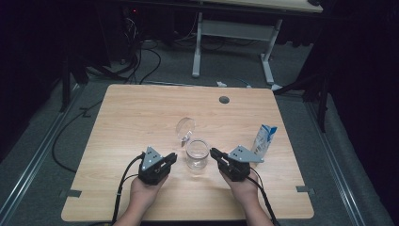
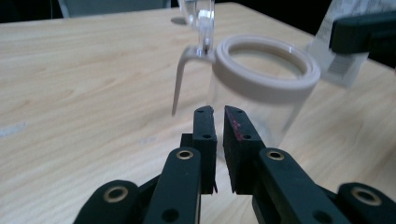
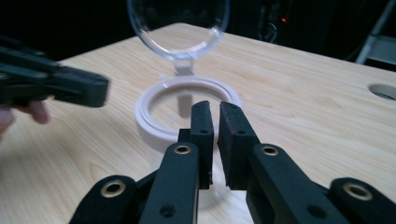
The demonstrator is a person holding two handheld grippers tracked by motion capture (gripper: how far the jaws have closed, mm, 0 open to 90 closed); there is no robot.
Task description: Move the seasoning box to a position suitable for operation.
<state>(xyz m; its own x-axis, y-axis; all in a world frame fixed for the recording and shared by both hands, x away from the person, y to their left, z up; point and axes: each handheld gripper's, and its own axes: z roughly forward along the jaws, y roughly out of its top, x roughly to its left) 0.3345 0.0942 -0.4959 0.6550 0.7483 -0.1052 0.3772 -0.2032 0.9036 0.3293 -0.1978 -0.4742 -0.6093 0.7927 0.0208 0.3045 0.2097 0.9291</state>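
Near the counter's (image 1: 122,117) front edge, both hand-held grippers, left (image 1: 173,157) and right (image 1: 214,153), flank the open jar (image 1: 197,154), jaws barely parted, empty. The high view adds a carton (image 1: 264,140) towards the right edge.

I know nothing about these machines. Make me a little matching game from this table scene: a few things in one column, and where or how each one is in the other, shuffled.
Things:
1. glass jar
2. hinged lid
3. blue-and-white carton
4. left gripper

Places or states:
A. stands near the table's right edge
B. flipped up, standing open behind the rim
C. between the two grippers, mouth open
D. left of the jar, jaws a narrow slit apart, nothing between them

Pairs: 1-C, 2-B, 3-A, 4-D
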